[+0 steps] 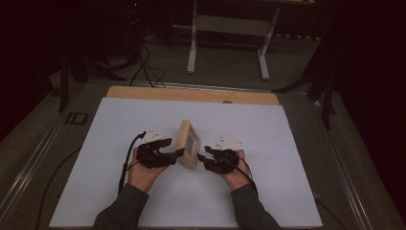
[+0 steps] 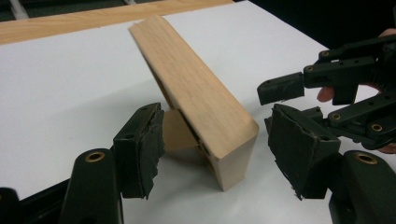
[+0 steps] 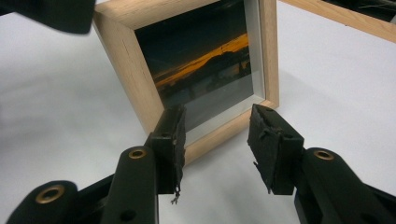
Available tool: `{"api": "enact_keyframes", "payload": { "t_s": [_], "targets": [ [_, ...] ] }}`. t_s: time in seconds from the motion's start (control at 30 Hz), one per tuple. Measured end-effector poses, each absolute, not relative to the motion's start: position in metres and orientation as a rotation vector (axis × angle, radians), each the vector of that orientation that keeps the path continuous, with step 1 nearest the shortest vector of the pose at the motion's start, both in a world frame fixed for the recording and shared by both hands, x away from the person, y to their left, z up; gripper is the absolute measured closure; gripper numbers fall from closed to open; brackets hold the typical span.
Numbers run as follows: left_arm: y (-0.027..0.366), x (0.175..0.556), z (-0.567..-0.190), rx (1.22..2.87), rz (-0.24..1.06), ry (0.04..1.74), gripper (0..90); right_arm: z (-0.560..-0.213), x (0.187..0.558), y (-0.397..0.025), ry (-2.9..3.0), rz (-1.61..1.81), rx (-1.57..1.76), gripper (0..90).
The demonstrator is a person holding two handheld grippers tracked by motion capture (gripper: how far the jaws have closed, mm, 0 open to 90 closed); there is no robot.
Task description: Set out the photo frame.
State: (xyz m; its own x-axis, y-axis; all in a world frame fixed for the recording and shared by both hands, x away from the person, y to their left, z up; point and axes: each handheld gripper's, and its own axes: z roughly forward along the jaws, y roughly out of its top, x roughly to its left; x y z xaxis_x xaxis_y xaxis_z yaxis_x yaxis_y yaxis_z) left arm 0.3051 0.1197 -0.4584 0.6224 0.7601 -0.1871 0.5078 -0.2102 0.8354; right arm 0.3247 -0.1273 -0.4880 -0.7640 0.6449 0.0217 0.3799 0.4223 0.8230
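Note:
A small light-wood picture frame [image 1: 188, 143] stands upright near the middle of the white table top [image 1: 119, 129], its glass face turned to the right. The right gripper view shows its sunset photo [image 3: 205, 70] behind glass. My left gripper [image 1: 178, 153] is open just left of the frame; its jaws straddle the frame's near end [image 2: 229, 140] without touching. My right gripper [image 1: 202, 158] is open just right of the frame, its tips [image 3: 215, 135] close to the frame's lower edge. The right gripper [image 2: 285, 100] also shows across the frame in the left gripper view.
A wooden strip [image 1: 191, 94] borders the table's far edge. Beyond it stand a white table stand [image 1: 230, 33] and cables [image 1: 143, 67] on the floor. Metal rails [image 1: 38, 153] run along both sides of the table.

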Motion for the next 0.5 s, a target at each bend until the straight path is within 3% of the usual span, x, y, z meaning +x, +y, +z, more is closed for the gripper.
{"api": "enact_keyframes", "payload": {
  "t_s": [0.5],
  "targets": [
    [0.100,0.318,-0.471,1.917,0.323,1.041,36.9,-0.487,0.326,-0.132,2.374,1.275,0.902,53.7]
  ]
}}
